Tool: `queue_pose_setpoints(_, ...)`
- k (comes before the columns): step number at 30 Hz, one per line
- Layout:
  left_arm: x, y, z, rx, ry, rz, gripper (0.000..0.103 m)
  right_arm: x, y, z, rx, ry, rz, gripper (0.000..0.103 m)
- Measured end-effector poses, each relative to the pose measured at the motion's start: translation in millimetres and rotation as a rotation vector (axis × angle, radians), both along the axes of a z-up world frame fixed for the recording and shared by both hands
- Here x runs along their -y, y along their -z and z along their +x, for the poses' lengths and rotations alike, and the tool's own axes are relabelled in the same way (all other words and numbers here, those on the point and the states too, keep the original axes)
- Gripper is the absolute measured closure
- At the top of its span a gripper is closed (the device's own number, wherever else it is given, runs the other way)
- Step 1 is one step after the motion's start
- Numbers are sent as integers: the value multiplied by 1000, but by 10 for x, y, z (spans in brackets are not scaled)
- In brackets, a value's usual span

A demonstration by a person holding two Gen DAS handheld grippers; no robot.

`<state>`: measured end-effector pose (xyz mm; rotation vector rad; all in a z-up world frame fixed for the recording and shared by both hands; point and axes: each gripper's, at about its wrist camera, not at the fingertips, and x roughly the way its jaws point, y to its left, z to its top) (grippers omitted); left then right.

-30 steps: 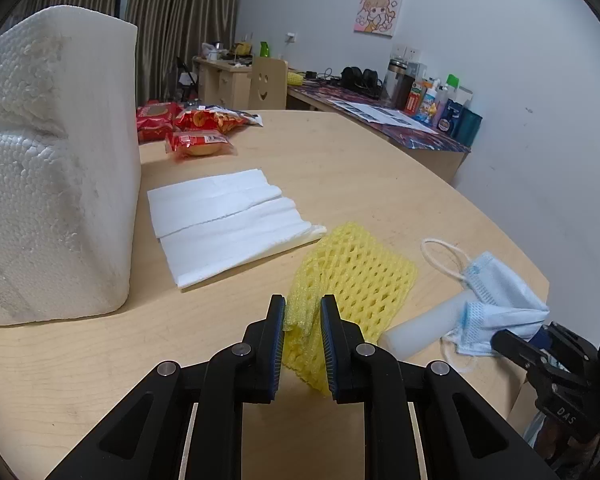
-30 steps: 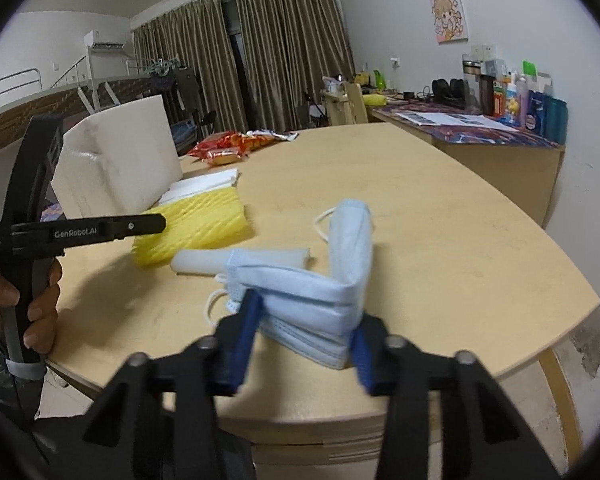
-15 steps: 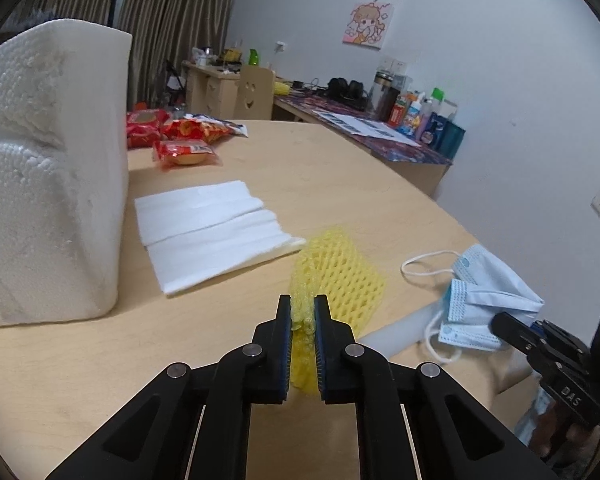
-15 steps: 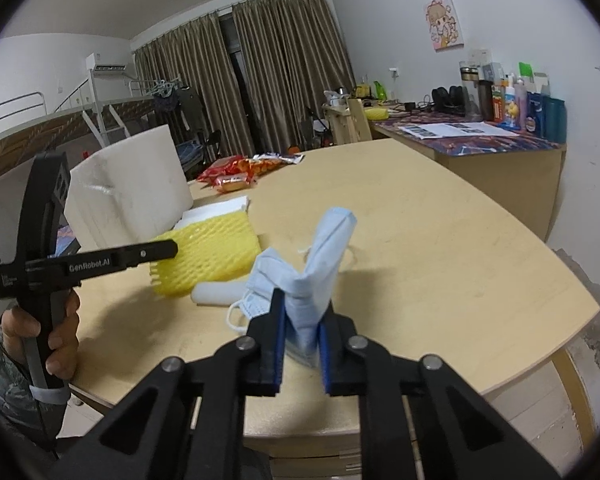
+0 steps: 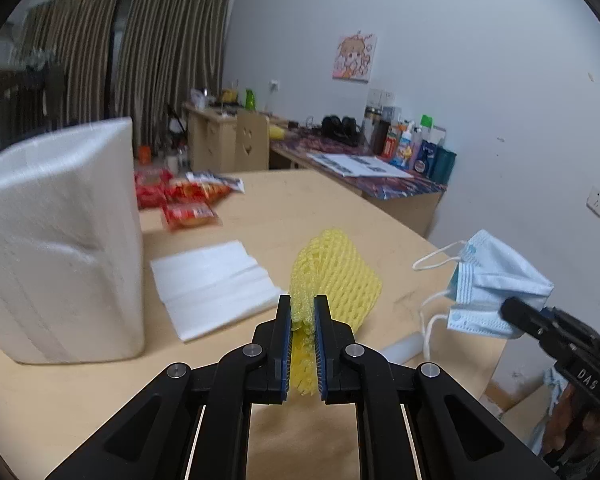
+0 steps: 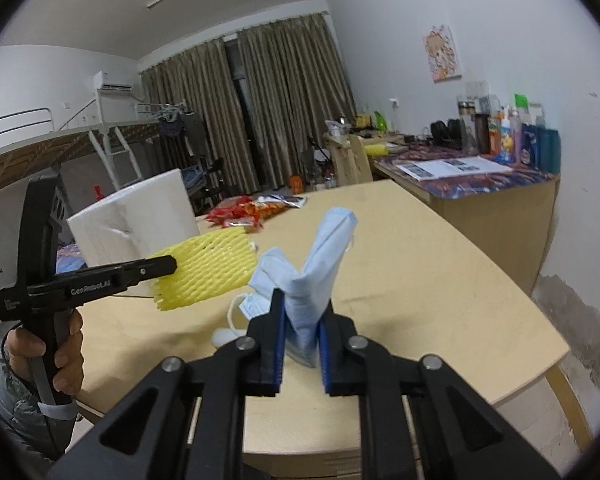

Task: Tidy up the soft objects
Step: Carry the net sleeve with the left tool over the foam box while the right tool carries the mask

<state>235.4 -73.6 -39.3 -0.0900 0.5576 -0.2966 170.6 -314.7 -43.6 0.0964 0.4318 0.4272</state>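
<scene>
The left gripper (image 5: pixel 302 312) pinches a yellow foam net (image 5: pixel 332 276), held clear above the wooden table (image 5: pixel 300 200), its length running away from the camera. The right gripper (image 6: pixel 302 320) clamps a bunched blue face mask (image 6: pixel 320 256) off the tabletop near the curved right edge, one folded end pointing up. A white foam block (image 5: pixel 60 240) stands close on the left, white sheets (image 5: pixel 212 284) beside it; open tabletop lies beyond. A white roll (image 5: pixel 400 350) is partly hidden under the jaws; the far snack packets (image 5: pixel 188 212) are blurred.
</scene>
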Motion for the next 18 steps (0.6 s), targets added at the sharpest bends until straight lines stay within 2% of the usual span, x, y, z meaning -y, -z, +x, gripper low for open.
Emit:
queue_pose_setpoints(4, 16, -101, -122, 40, -34, 29, 92, -10, -102, -39, 38, -6, 18, 85)
queue_pose_setpoints(8, -20, -157, -207, 64, -44, 24, 92, 12, -139, -21, 37, -7, 55, 85)
queue_pose_setpoints(18, -67, -394, -484, 134, -64, 20, 92, -107, -329, -192, 96, 11, 30, 85)
